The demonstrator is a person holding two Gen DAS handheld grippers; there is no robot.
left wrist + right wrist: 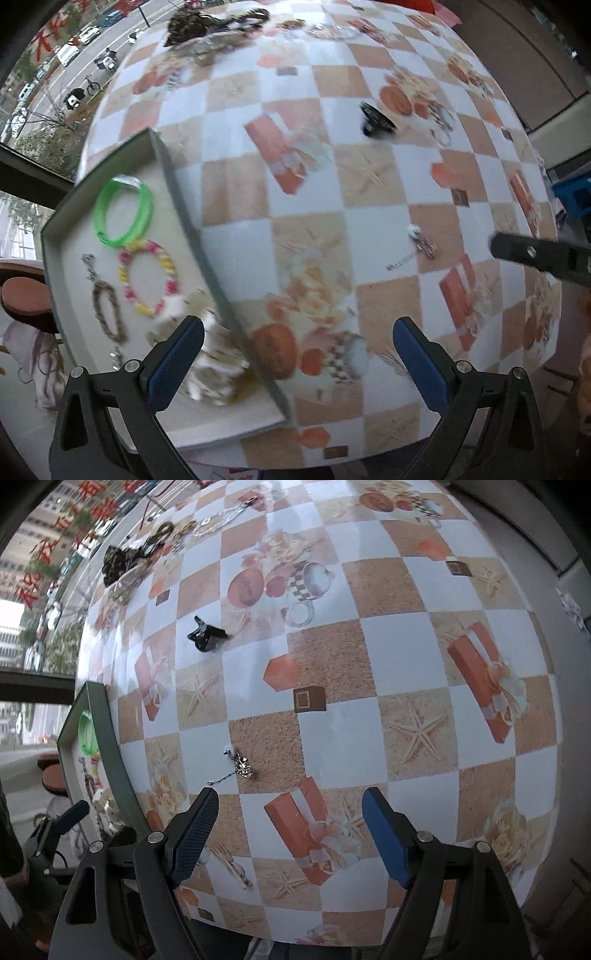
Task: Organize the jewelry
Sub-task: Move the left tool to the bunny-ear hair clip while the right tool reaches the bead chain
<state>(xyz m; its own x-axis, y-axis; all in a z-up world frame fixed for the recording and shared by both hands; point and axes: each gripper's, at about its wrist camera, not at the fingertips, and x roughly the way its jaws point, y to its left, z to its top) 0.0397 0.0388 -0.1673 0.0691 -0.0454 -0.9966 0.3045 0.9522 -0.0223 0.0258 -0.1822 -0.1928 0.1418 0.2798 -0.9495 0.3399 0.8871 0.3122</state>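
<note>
A grey-rimmed tray [184, 206] lies at the table's left edge. It holds green bangles [123, 210], a pink and yellow bead bracelet [147, 280], a brown braided bracelet [107, 310] and blurred white pieces [214, 369]. My left gripper [299, 362] is open and empty above the tray's right rim. A small silver pendant with a chain [240, 766] lies on the table just ahead of my right gripper [288, 834], which is open and empty. The pendant also shows in the left wrist view [421, 243]. A black hair clip [207, 633] lies farther off. The tray's edge [107, 738] shows at left.
The table wears a checkered cloth with printed gift boxes and starfish [417, 734]. A pile of dark and pale jewelry [129, 561] sits at the far edge by the window. The right gripper's finger [535, 254] shows at right in the left wrist view.
</note>
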